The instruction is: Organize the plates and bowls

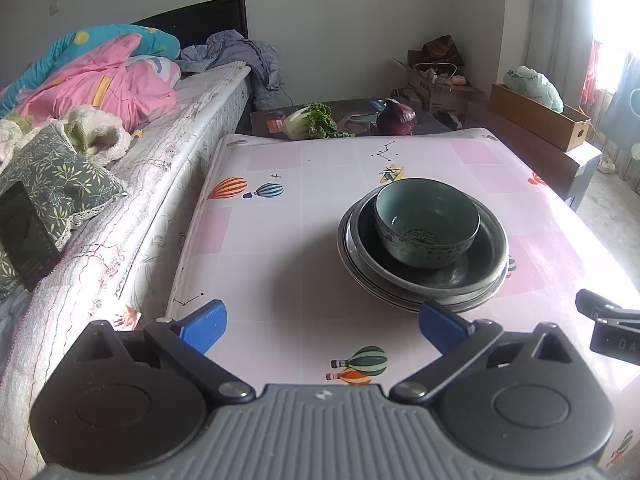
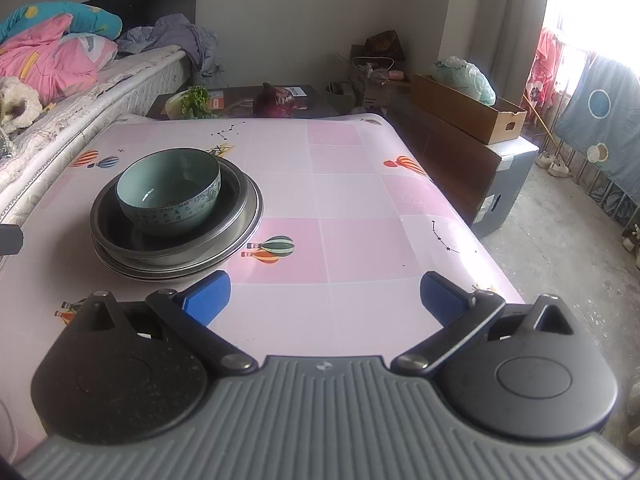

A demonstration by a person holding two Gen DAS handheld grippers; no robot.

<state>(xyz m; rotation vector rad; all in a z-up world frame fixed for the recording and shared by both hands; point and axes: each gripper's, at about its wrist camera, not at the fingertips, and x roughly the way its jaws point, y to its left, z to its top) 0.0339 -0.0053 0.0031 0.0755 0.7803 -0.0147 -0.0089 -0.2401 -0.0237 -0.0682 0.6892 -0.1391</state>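
Note:
A pale green ceramic bowl sits inside a metal basin, which rests on stacked plates on the pink tablecloth. My left gripper hangs open just in front of the stack and to its left, blue pads spread wide with nothing between them. My right gripper is open too, to the right of the stack and nearer the table's front edge, and it holds nothing. A black part of the right gripper shows at the right edge of the left wrist view.
A bed with quilts runs along the table's left side. Behind the table a dark low surface holds a leafy vegetable and a purple cabbage. Cardboard boxes and a dark cabinet stand to the right; bare floor lies beyond.

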